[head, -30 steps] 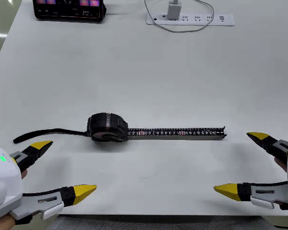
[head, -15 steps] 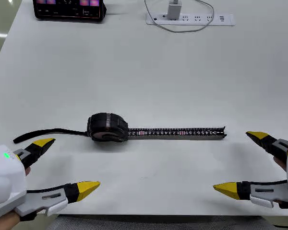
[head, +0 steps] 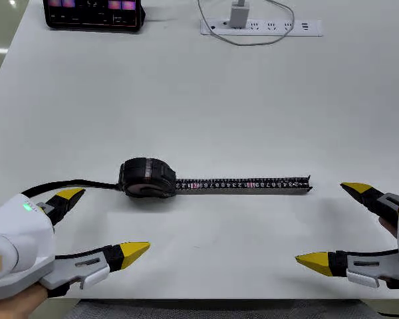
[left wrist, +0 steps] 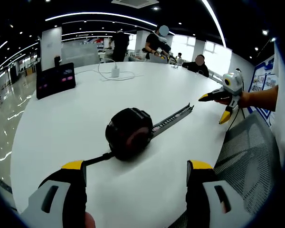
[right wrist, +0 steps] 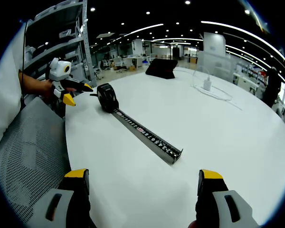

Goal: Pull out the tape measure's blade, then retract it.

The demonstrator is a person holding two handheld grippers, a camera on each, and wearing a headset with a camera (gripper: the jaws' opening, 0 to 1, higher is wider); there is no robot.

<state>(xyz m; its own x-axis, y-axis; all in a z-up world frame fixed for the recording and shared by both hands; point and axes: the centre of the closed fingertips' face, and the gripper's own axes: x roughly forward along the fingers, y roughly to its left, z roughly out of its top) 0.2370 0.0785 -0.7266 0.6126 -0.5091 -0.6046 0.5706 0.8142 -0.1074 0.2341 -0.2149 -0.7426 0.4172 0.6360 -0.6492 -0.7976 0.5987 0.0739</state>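
Lying on the white table (head: pixel 186 100), the black tape measure (head: pixel 146 178) has its blade (head: pixel 246 184) pulled out. The left gripper (head: pixel 113 220) and right gripper (head: pixel 321 222) are wide open, near each end.

I could see a row of small pale scale digits printed along the tape measure's blade (head: pixel 253 184), with a couple of red marks among them, but they were too small for me to read with certainty. Nothing on the tablet's screen (head: pixel 93 6) was legible.
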